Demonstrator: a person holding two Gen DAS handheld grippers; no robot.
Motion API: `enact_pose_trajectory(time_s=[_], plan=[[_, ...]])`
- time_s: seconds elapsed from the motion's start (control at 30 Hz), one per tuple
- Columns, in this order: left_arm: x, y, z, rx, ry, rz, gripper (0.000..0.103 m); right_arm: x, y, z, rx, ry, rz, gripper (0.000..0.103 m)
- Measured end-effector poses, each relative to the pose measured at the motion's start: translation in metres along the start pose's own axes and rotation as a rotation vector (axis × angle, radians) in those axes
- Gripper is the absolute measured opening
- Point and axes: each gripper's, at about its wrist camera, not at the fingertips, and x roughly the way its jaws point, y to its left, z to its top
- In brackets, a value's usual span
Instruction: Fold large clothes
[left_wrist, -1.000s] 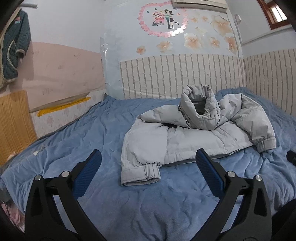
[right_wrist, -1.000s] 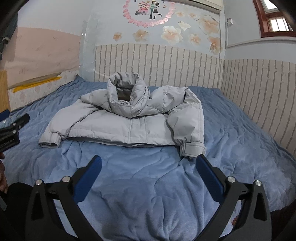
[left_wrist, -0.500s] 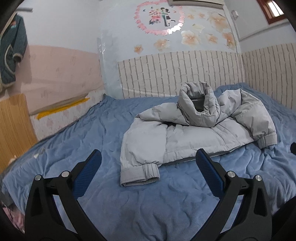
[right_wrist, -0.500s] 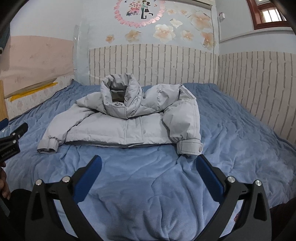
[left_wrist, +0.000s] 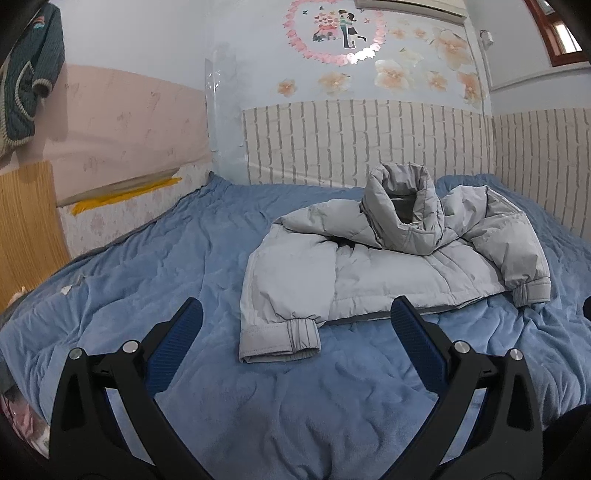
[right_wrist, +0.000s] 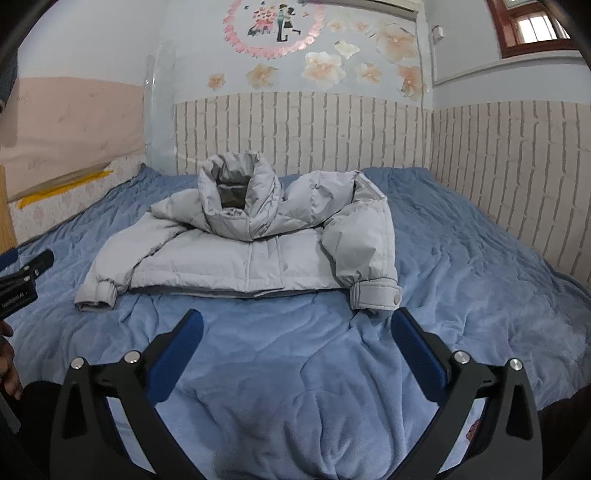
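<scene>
A light grey puffer jacket (left_wrist: 388, 269) lies front-up on a blue bed cover (left_wrist: 155, 266), hood standing up at the far side, both sleeves spread toward me. It also shows in the right wrist view (right_wrist: 251, 258). My left gripper (left_wrist: 297, 321) is open and empty, hovering just short of the left sleeve cuff (left_wrist: 280, 338). My right gripper (right_wrist: 297, 325) is open and empty, short of the jacket's hem, with the right sleeve cuff (right_wrist: 375, 293) just beyond its right finger. The left gripper's body (right_wrist: 22, 288) shows at the left edge of the right wrist view.
The bed cover (right_wrist: 461, 266) runs to brick-pattern walls at the back (right_wrist: 303, 129) and right (right_wrist: 517, 166). A pink wall panel (left_wrist: 122, 122) and a wooden board (left_wrist: 26, 218) stand to the left. A dark knit garment (left_wrist: 26, 74) hangs at upper left.
Both grippers have moved a little closer to the jacket and lower; the jacket looks larger in both views. The jacket itself has not moved.
</scene>
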Motion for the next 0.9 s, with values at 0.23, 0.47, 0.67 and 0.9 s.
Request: enact_pose_trajectory(time_s=[0.23,0.47,0.67,0.9], plan=[[0.0016,-0.0034,0.0004,0.017,-0.005,0.0,0.1,0.0008,-0.0025,0.0005,0.007,0.015,-0.002,0.101],[0.0023,-0.003,0.0007,0.021,-0.003,0.001,0.1,0.003,-0.0007,0.0006,-0.01,0.029,-0.009,0.101],[0.0036,-0.0037,0.0,0.034,-0.005,0.003,0.1,0.003,0.0001,-0.0001,-0.01,0.032,-0.011,0.101],[0.0032,-0.0052,-0.0003,0.044,-0.007,0.006,0.1,0.0032,0.0018,0.0001,-0.01,0.029,-0.011,0.101]])
